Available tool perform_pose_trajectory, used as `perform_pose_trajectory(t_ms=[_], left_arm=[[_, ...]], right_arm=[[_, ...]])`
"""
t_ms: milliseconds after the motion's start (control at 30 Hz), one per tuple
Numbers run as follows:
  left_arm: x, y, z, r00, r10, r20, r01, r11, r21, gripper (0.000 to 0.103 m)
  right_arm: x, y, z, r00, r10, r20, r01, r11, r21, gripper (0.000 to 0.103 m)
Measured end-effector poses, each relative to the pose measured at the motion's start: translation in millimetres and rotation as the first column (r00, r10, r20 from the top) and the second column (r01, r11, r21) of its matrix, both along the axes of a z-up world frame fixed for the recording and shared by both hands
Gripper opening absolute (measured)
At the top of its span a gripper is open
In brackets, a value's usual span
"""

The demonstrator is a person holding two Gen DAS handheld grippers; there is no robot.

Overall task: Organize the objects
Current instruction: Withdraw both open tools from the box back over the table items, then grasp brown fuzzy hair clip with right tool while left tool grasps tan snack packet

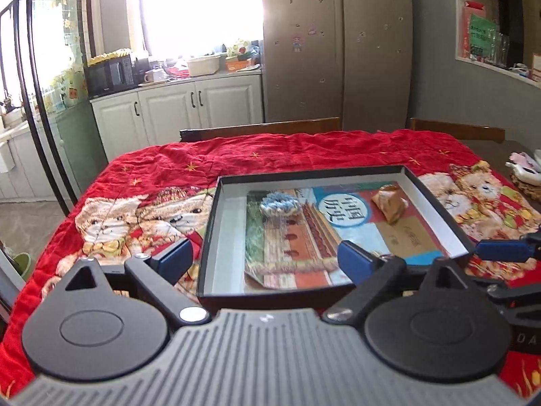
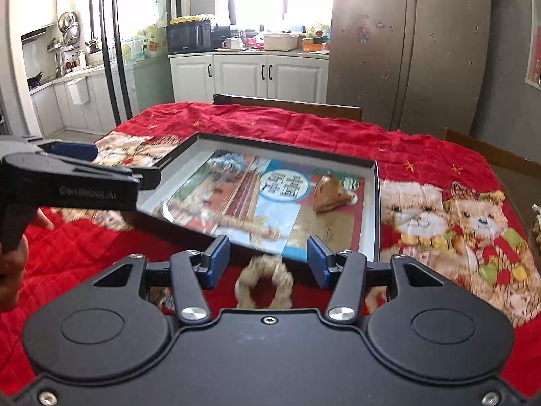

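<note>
A shallow black box (image 1: 436,203) (image 2: 182,155) lies on the red quilt. Inside lie a picture book (image 1: 304,237) (image 2: 243,203), a blue crocheted scrunchie (image 1: 280,205) (image 2: 228,162) and a tan bell-shaped ornament (image 1: 390,204) (image 2: 329,193). My left gripper (image 1: 267,255) is open over the box's near edge; it shows in the right wrist view (image 2: 111,160) at the box's left corner. My right gripper (image 2: 268,260) is open just short of the box. A beige scrunchie (image 2: 264,282), blurred, lies on the quilt between its fingers. The right gripper's finger (image 1: 500,248) shows at the box's right corner.
The red teddy-bear quilt (image 1: 162,182) (image 2: 456,223) covers the table. Wooden chair backs (image 1: 260,128) (image 2: 290,105) stand beyond the far edge. A woven basket (image 1: 527,182) sits at the far right. Kitchen cabinets and a fridge (image 2: 409,47) stand behind.
</note>
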State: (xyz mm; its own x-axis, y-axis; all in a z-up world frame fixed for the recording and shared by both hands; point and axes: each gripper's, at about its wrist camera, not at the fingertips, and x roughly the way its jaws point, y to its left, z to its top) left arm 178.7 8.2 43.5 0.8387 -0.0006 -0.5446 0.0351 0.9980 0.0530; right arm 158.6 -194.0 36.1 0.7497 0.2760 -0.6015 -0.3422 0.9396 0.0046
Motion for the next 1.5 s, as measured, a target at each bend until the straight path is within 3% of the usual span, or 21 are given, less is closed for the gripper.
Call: perform_pose_trajectory(t_ms=[100,300,700,1067,1500], left_arm=[[-13,3,0,1.0,-0.017,-0.001,0.017,1.0,-0.008,0.103],[-38,7,-6,0.997,-0.055,0.055,0.057,0.998,-0.032,0.103],[-78,23,-39,0.995,-0.092,-0.045,0.09,0.995,-0.038,0.103],[-102,9,-64,0.99,-0.124,-0.063,0.125,0.992,0.004,0.103],[-92,10,-89,0.983,-0.118,-0.14,0.113,0.992,-0.048,0.081]], right_arm=[[-15,-1,-4,1.0,0.005,0.009,-0.005,1.0,-0.028,0.058],[-40,-7,-13,1.0,0.012,-0.02,-0.012,1.0,-0.017,0.075],[-90,0,-35,1.0,-0.004,-0.015,0.003,0.999,-0.034,0.07],[-101,17,-54,1.0,-0.017,-0.004,0.017,0.998,-0.064,0.064],[-102,22,-64,0.999,0.015,-0.033,-0.017,0.999,-0.052,0.058]])
